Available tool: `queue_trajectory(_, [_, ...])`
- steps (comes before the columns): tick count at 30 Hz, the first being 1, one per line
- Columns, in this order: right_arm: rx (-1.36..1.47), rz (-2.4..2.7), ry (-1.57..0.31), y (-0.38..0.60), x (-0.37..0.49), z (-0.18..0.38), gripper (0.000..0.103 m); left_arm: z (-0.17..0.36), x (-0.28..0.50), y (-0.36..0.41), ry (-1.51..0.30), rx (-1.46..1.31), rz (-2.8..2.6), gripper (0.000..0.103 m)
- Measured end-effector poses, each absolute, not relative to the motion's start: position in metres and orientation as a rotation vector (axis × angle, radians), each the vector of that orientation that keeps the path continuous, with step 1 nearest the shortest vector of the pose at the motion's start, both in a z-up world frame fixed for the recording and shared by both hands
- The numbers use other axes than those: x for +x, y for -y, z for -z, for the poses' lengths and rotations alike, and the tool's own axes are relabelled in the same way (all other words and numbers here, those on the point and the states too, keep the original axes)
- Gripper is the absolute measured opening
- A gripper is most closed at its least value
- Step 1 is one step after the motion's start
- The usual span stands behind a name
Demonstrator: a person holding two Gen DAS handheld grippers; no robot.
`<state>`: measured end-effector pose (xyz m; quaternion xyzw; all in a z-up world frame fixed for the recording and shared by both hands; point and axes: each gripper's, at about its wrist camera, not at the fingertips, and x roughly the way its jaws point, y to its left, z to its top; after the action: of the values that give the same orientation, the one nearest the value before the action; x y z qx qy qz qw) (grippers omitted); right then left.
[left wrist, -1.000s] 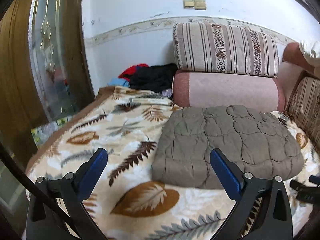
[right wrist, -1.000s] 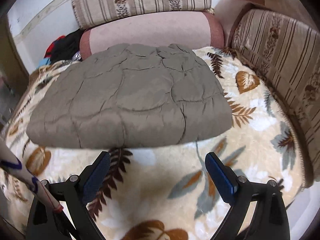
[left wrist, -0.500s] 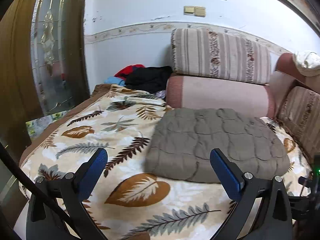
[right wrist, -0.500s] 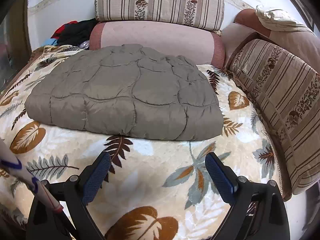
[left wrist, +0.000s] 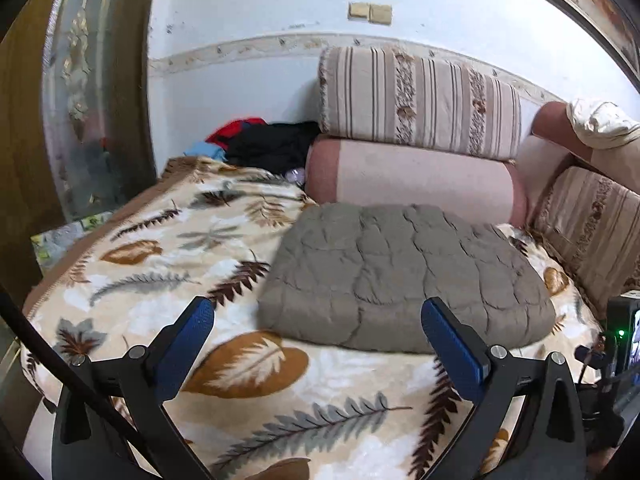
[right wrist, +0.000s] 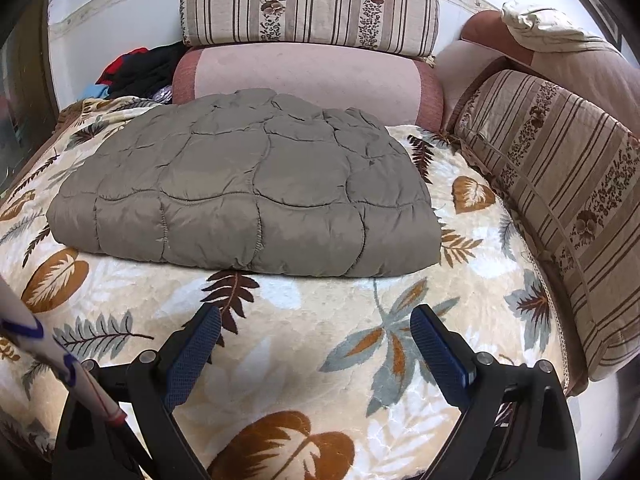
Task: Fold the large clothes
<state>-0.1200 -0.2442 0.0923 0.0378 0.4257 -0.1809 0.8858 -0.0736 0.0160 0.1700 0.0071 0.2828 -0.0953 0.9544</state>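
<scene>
A grey-brown quilted garment (left wrist: 404,276) lies folded into a thick rectangle on the leaf-patterned blanket (left wrist: 168,264); it also shows in the right wrist view (right wrist: 248,196). My left gripper (left wrist: 316,336) is open and empty, held back from the garment's near edge. My right gripper (right wrist: 316,344) is open and empty, above the blanket (right wrist: 312,312) in front of the garment's folded edge. Neither gripper touches the garment.
A pink bolster (left wrist: 412,180) and a striped cushion (left wrist: 420,100) stand against the back wall. A striped cushion (right wrist: 560,200) lines the right side. A pile of dark, red and blue clothes (left wrist: 260,144) lies at the back left. A door (left wrist: 80,92) stands at left.
Both grippers have pulled back from the folded garment, so it sits farther away in both views. Both stayed open and the garment has not moved.
</scene>
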Motion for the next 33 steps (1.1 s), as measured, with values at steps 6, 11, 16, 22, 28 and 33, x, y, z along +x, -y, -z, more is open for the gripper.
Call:
queue_trajectory(6, [0.063, 0.368, -0.898, 0.24, -0.12, -0.087, 0.098, -0.152, -0.072, -0.004, -0.635, 0.039, 0.212, 0.103])
queue_trajectory(11, [0.06, 0.368, -0.912, 0.239, -0.119, -0.083, 0.098, -0.13, -0.062, 0.007, -0.743, 0.095, 0.183, 0.103])
queue_trajectory(16, [0.069, 0.367, -0.929, 0.241, -0.12, -0.078, 0.098, -0.118, -0.06, 0.009, -0.797, 0.095, 0.187, 0.103])
queue_trajectory(22, [0.075, 0.371, -0.955, 0.242, -0.122, -0.069, 0.098, -0.107, -0.059, 0.015, -0.849, 0.098, 0.201, 0.103])
queue_trajectory(28, [0.093, 0.389, -0.982, 0.248, -0.127, -0.064, 0.098, -0.098, -0.06, 0.02, -0.88, 0.102, 0.209, 0.103])
queue_trajectory(33, [0.097, 0.404, -0.99, 0.251, -0.133, -0.062, 0.098, -0.088, -0.065, 0.028, -0.925, 0.098, 0.237, 0.103])
